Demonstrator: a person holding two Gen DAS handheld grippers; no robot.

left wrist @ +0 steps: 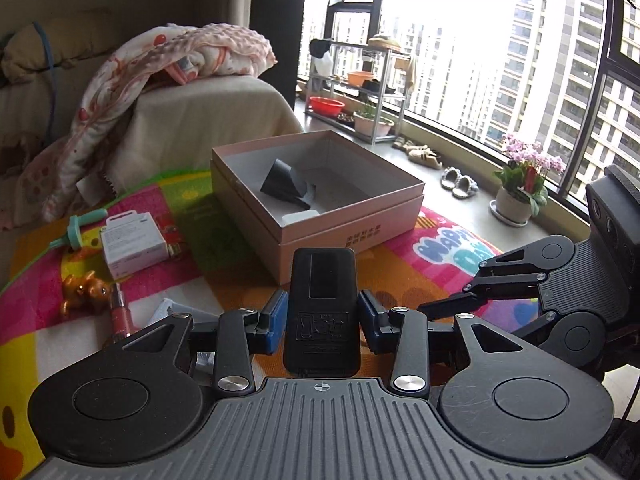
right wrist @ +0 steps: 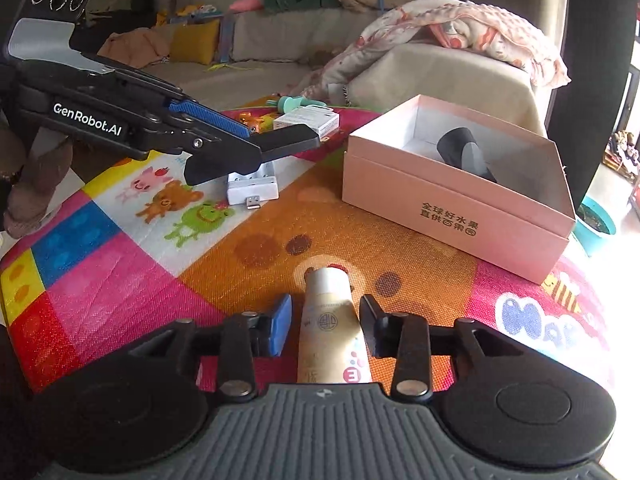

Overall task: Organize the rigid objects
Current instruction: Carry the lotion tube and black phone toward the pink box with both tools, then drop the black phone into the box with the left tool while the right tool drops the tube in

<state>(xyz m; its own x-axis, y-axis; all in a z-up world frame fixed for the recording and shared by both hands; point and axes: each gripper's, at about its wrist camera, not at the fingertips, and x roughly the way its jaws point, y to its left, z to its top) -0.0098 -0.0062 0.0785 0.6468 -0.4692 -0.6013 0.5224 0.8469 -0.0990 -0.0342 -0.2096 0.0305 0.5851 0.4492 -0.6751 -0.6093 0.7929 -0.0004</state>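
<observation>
A flat black gadget [left wrist: 322, 312] is clamped between the pads of the left gripper [left wrist: 322, 314] and is held up above the mat, just in front of the pink box [left wrist: 352, 236]. It looks ready to be carried over the rim and let go inside — one dark thing [left wrist: 286, 186] is already in there. A cream tube [right wrist: 332, 328] is lying between the right gripper's [right wrist: 326, 326] fingers, which stand apart, not squeezing. Everything is laid on a bright cartoon mat [right wrist: 120, 264], with a sofa [left wrist: 208, 120] and big windows [left wrist: 500, 40] behind.
</observation>
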